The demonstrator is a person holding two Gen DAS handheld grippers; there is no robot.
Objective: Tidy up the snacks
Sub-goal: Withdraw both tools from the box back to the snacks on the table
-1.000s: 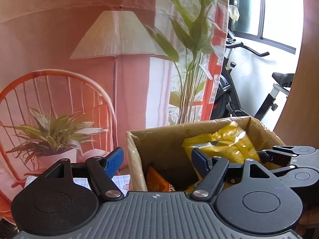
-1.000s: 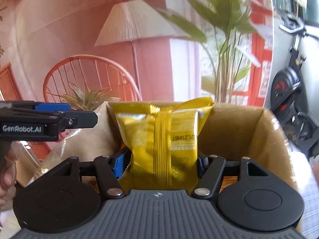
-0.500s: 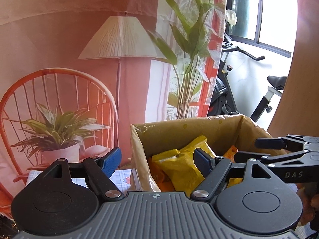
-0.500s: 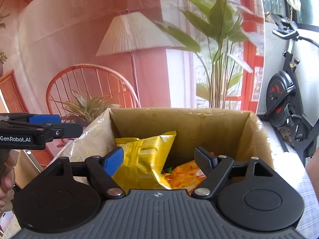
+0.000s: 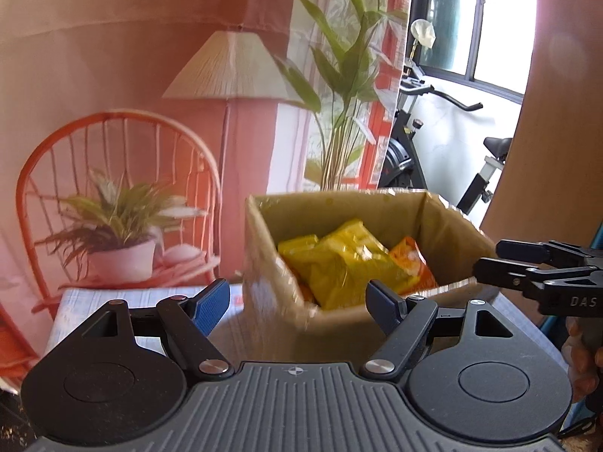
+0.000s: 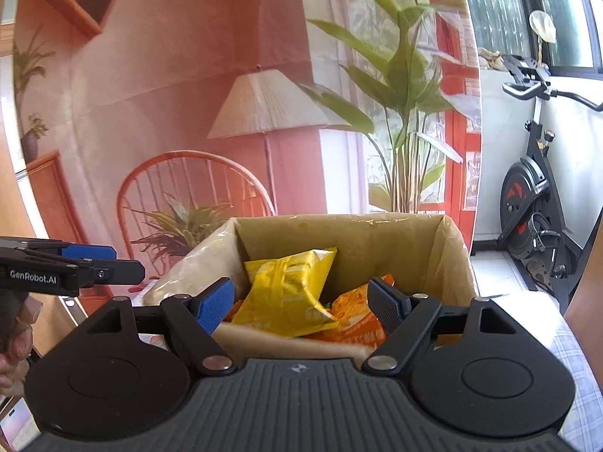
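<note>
Nearest in the left wrist view, the left gripper [image 5: 299, 301] has its blue-padded jaws spread wide with nothing between the pads; the near left corner of the open brown cardboard box [image 5: 271, 324] sits just beyond the gap. In the right wrist view the right gripper [image 6: 301, 301] likewise stands wide apart and grips nothing, its fingers framing the near rim of the same box [image 6: 458, 260]. Inside the box lies a crinkled yellow snack bag [image 6: 290, 290] [image 5: 346, 267], leaning toward the left wall, with an orange snack packet [image 6: 358, 316] [image 5: 412, 263] beside it on the right, partly under the yellow one. The box stands on a pale checked cloth [image 6: 576, 354] [image 5: 113, 295]. Each gripper shows at the edge of the other's view, held by a hand [image 6: 17, 339], level with the box's sides. Behind the box hangs a printed backdrop [image 6: 169, 94] showing an orange chair, a lamp and plants, and farther right stands a black exercise bike [image 6: 535, 203] by a bright window.
</note>
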